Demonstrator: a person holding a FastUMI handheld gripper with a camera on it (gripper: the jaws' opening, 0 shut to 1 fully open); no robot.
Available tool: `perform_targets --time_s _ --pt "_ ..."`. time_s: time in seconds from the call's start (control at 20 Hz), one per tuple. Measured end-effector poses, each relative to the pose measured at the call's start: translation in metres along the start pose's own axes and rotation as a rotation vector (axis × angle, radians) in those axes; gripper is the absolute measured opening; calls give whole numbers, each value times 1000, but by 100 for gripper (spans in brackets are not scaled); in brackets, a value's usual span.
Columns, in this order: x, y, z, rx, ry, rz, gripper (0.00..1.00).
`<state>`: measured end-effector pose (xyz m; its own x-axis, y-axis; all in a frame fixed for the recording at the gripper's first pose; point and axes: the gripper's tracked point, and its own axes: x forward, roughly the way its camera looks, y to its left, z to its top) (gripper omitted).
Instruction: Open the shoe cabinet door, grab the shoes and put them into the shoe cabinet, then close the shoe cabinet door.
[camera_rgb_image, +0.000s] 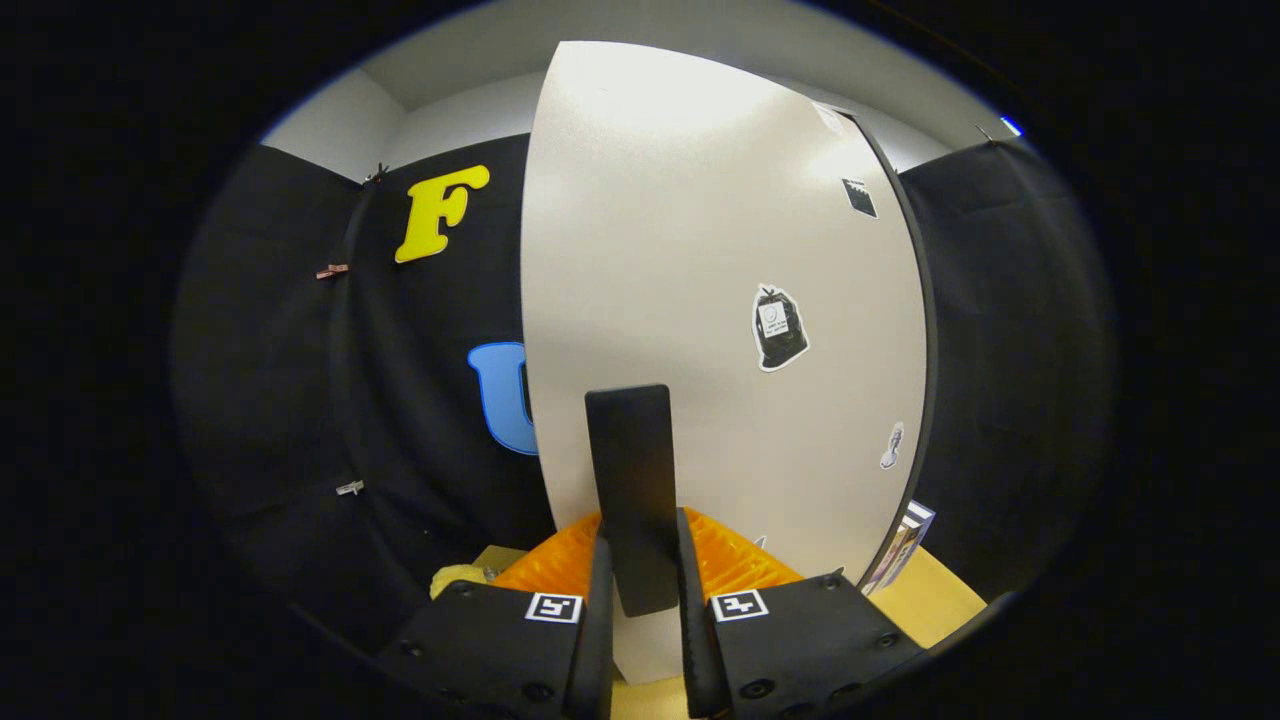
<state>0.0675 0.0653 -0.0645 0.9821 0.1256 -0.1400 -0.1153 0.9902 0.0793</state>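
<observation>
**Fingers clamped on door handle, pale door face close ahead**

Nearest: gripper (640, 610) with both fingers pressed against the sides of a dark upright handle (632, 490), one finger each side, grasping it. Handle vertical, rising from between the fingers and mounted on the shoe cabinet door (700, 250).

Just behind the fingers, low down: an orange ribbed object (740, 560), partly hidden by the gripper body; kind not clear. Beside it, a small yellowish item (458, 577), too cropped to identify. Wooden surface (935, 600) underneath, bare on the far side of the door's lower corner.

Door face: pale, broad, blocking most of the way forward. Stickers on it, one a dark bag shape (779, 328), a smaller one (891, 446) lower near the dark-trimmed edge, another dark one (859, 197) high up. At the foot of that edge, a thin stack like books or boxes (905, 545), standing just beside the door.

Opposite door edge free, open room alongside it. Beyond: black cloth wall (300, 380) with small clips (350, 487), then white wall and ceiling (470, 110) above. No shoes made out.
</observation>
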Motion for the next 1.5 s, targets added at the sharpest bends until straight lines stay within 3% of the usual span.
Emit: perform_targets --time_s 0.35,0.65,1.1,1.5 --pt "-55 -30 1 -19 23 119 32" --pt "-87 -64 5 -34 17 162 32" --pt "-124 -125 14 -13 7 117 31" --pt "-153 -181 31 6 -33 3 31"
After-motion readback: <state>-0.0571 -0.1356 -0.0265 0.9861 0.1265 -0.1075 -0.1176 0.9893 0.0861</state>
